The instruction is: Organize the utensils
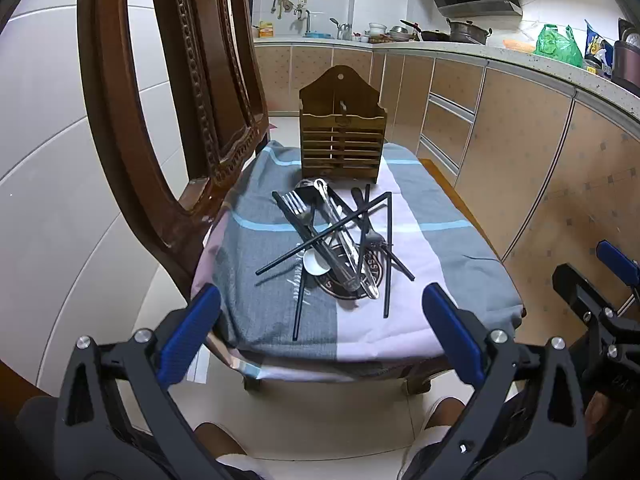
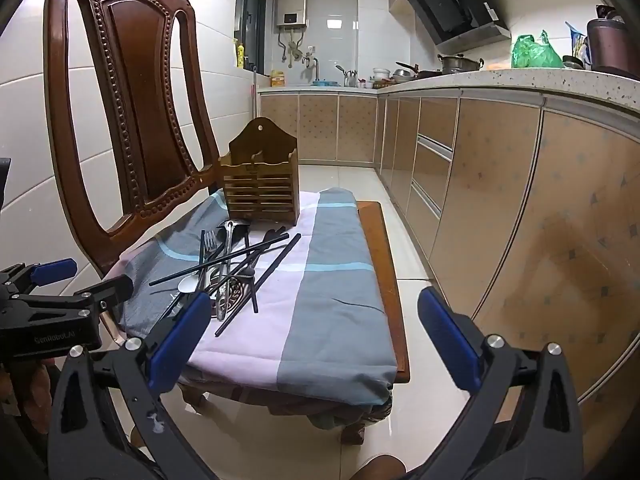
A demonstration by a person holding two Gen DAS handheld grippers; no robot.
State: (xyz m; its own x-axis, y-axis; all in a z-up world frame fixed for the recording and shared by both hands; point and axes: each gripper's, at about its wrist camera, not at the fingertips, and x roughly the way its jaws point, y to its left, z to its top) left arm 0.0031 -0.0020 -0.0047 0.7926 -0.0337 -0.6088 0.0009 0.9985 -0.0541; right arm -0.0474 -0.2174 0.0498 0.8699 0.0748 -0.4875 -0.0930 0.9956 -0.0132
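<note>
At the far left a brown wooden chair (image 2: 132, 128) stands with its carved back upright, and its seat is covered by a checked cloth (image 2: 328, 280) in grey, pale pink and light blue. The left gripper (image 1: 320, 320) hangs in front of the near edge of the seat, tilted downward. Its blue-padded fingers (image 1: 188, 332) stand as wide apart as they go and hold nothing.

On the cloth, towards the left half of the seat, the utensils (image 1: 340, 236) lie in a loose, criss-crossed pile. It holds black chopsticks (image 1: 320, 236), a silver fork (image 1: 294, 202), a white spoon (image 1: 316, 262), and some other metal pieces that overlap too much to tell apart. The pile rests partly on a round dark emblem (image 1: 372, 280) printed on the cloth.

Just behind the pile, at the far side of the seat, a slatted wooden cutlery holder (image 1: 340, 136) stands upright with its tall pointed back panel away from the cameras. It is close to the pile, though whether they touch cannot be told.

The right gripper (image 2: 314, 336) hovers off the near right corner of the seat, also angled down. Its fingers (image 2: 448, 340) are spread fully and hold nothing.

Along the right runs a kitchen worktop (image 2: 520, 80) above tan cabinet doors. It carries pots and a green plastic bag (image 2: 534, 54).
</note>
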